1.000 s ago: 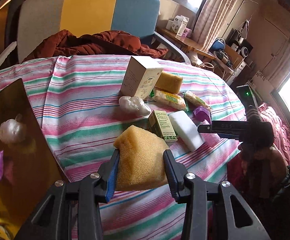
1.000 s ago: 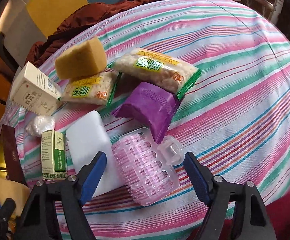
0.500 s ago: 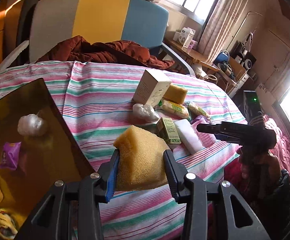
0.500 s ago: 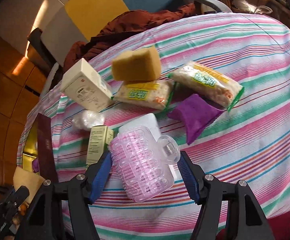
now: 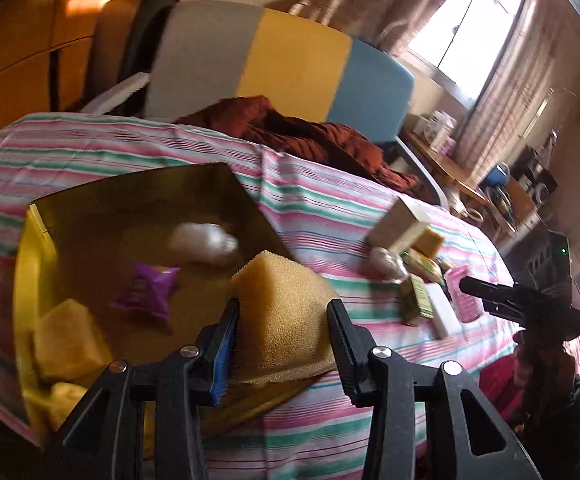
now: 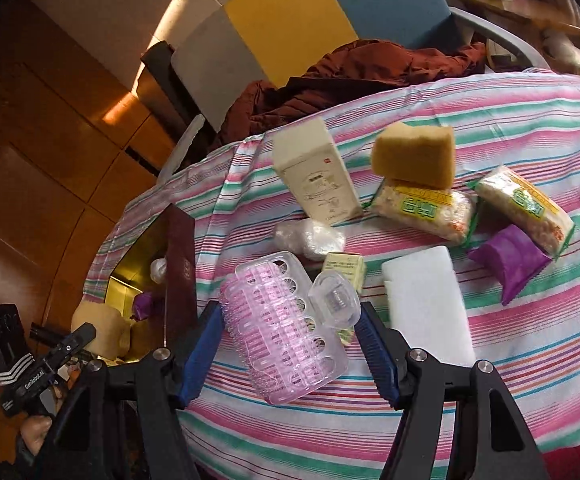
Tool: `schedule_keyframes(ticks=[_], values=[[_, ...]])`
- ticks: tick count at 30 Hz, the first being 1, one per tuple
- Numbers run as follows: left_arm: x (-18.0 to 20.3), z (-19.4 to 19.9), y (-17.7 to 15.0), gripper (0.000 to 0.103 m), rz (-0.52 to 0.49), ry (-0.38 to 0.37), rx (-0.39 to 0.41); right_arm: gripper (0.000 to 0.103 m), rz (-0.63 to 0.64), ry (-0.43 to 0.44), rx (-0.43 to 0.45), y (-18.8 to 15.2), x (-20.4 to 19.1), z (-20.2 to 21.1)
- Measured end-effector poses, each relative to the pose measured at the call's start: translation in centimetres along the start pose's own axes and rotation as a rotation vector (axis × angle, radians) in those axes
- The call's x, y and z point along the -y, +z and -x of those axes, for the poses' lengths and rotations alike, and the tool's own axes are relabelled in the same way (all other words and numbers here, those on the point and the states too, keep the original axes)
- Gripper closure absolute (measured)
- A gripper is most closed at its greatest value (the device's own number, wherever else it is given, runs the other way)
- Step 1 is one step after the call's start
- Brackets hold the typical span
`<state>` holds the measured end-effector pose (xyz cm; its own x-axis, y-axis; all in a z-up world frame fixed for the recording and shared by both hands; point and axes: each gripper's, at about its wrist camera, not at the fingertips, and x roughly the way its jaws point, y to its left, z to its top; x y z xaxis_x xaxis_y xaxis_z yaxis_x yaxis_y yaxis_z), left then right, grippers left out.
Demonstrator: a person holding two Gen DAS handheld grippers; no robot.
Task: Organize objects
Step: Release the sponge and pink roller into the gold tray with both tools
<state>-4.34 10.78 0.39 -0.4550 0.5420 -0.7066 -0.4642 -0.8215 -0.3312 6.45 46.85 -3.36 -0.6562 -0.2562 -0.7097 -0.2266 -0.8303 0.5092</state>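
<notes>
1. The left gripper (image 5: 282,336), closed on a yellow sponge (image 5: 284,316), has swung away from the clutter; a second ago the sponge hung over the striped cloth (image 5: 138,140), and now it sits above the near corner of the gold box (image 5: 34,248).
2. The right gripper (image 6: 290,344) has lifted a pink brush (image 6: 282,328) off the cloth. Its pads sit at the brush's sides and it looks clamped, though the contact is hard to confirm.
3. I judge both items are headed for the box; the sponge only needs lowering and release.
4. The left view alone shows the box's contents: a sponge (image 5: 66,340), a purple packet (image 5: 146,292) and a white wad (image 5: 204,242).
5. The right view alone shows what remains to sort: a carton (image 6: 314,172), another sponge (image 6: 414,156), two snack bags (image 6: 426,208), a purple pouch (image 6: 510,260), a white block (image 6: 426,304), a green box (image 6: 346,268) and a plastic wad (image 6: 310,238).
</notes>
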Motion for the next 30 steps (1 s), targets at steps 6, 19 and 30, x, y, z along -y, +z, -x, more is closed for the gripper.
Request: schedule_keyframes(ticks=[6,19,30], values=[[-5.4,1.6,-1.4,0.060,0.092,0.056,0.011,0.036,0.114,0.040,-0.051,0.2,-6.6,-3.1],[-8.1,0.2,-4.1,0.054,0.128,0.020,-0.040,0.036,0.330,0.082,-0.188,1.3,-20.0,-11.9],[-9.8,0.6,-4.1,0.042,0.184,0.056,-0.037,0.009,0.316,0.042,-0.112,6.4,-26.3,-17.3]])
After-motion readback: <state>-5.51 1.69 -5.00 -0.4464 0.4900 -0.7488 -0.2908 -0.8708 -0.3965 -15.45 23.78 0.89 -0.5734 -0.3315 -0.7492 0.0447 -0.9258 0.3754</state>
